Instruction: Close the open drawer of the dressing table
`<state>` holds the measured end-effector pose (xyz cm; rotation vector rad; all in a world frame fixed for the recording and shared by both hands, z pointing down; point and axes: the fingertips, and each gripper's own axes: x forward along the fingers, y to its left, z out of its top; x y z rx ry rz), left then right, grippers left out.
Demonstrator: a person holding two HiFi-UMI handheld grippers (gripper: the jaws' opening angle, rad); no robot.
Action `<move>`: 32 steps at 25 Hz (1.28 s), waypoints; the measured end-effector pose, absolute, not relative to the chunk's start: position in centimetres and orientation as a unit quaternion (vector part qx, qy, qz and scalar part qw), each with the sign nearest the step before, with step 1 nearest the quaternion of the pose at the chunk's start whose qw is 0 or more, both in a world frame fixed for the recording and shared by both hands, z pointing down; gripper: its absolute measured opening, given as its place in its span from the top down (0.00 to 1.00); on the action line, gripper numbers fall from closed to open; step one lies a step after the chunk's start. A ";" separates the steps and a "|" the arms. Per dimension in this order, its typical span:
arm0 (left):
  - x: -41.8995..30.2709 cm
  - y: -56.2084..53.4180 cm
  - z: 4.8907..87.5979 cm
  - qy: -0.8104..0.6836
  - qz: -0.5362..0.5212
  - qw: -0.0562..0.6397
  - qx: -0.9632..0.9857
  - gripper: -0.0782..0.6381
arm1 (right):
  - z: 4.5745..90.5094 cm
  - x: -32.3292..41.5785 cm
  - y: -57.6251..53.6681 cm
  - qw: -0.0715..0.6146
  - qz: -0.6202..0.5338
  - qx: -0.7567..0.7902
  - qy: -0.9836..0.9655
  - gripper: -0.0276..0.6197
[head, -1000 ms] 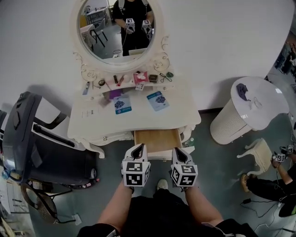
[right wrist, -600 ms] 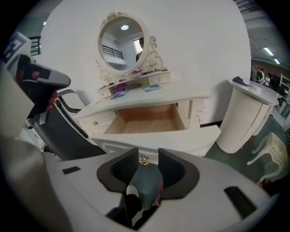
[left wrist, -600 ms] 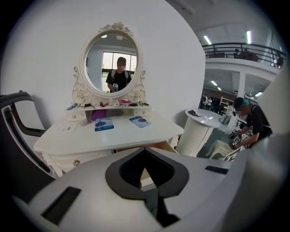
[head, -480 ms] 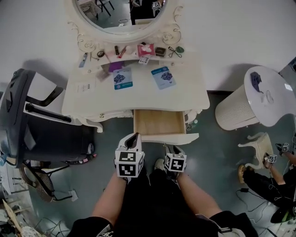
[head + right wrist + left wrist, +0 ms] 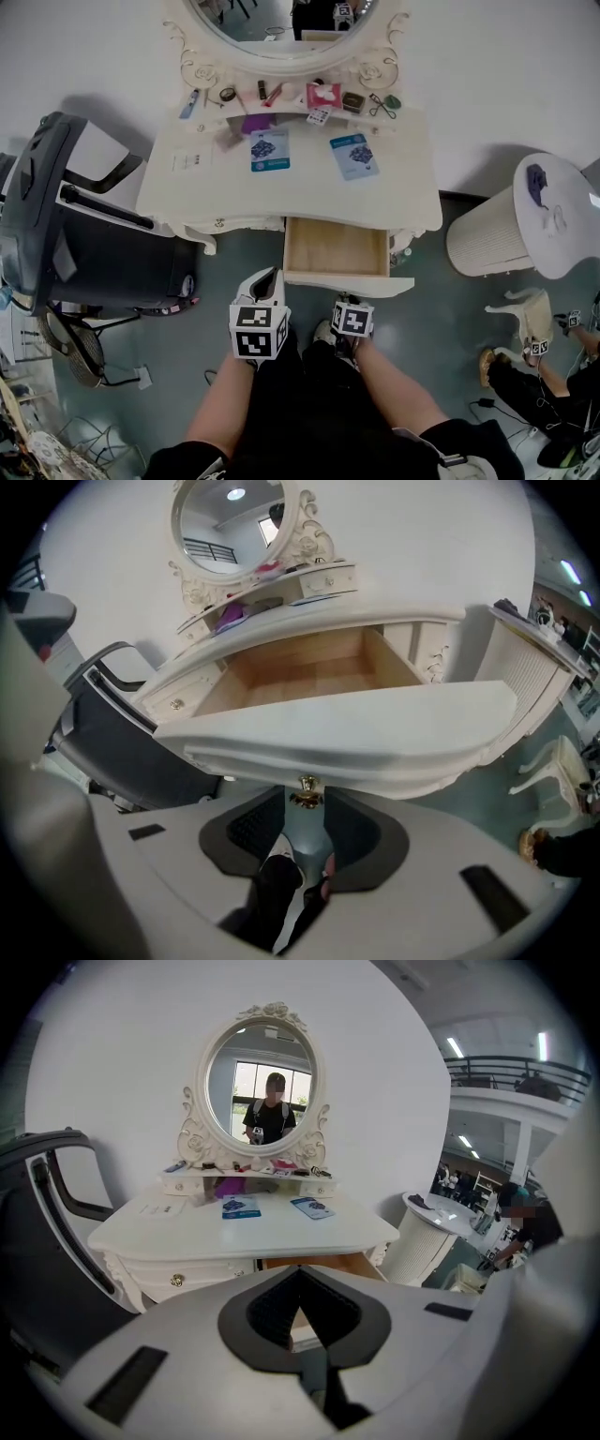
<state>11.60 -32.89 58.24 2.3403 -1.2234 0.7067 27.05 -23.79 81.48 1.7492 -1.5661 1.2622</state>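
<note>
While the head view is showing the dressing table [image 5: 300, 183] against the wall [image 5: 487, 75], a chair [image 5: 56, 216] beside it, its drawer [image 5: 336, 248] is standing open over grey floor [image 5: 450, 319]; in the left gripper view the left gripper [image 5: 300, 1274] is sitting closed, empty; in the right gripper view the right gripper [image 5: 306, 806] is holding its jaws, just opening, apart either side of the drawer's brass knob [image 5: 306, 794]

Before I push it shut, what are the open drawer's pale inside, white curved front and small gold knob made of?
Pale drawer inside: bare wood, faint grain. White curved front: probably painted wood, smooth sheen. Small gold knob: likely brass-look metal, glinting.
</note>
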 end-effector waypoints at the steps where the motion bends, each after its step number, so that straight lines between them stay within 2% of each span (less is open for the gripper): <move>1: 11.3 -33.0 58.1 -0.442 0.250 0.208 0.836 0.90 | 81.4 27.3 -24.1 0.238 0.458 0.642 -0.567 0.75; 2: 11.0 -33.0 58.0 -0.445 0.247 0.212 0.834 0.90 | 81.4 27.5 -24.4 0.236 0.458 0.646 -0.563 0.78; 14: 7.7 -33.0 58.4 -0.491 0.245 0.225 0.805 0.90 | 80.6 29.8 -31.3 0.218 0.397 0.696 -0.558 0.81; 17: 6.9 -32.8 58.6 -0.498 0.247 0.228 0.799 0.90 | 79.5 29.9 -34.3 0.230 0.340 0.711 -0.571 0.88; 26: 4.7 -32.5 58.6 -0.513 0.257 0.221 0.788 0.90 | 78.0 31.5 -41.4 0.244 0.282 0.726 -0.578 0.87; 32: 3.6 -32.5 58.5 -0.519 0.263 0.219 0.784 0.90 | 77.7 31.6 -42.9 0.228 0.268 0.735 -0.580 0.82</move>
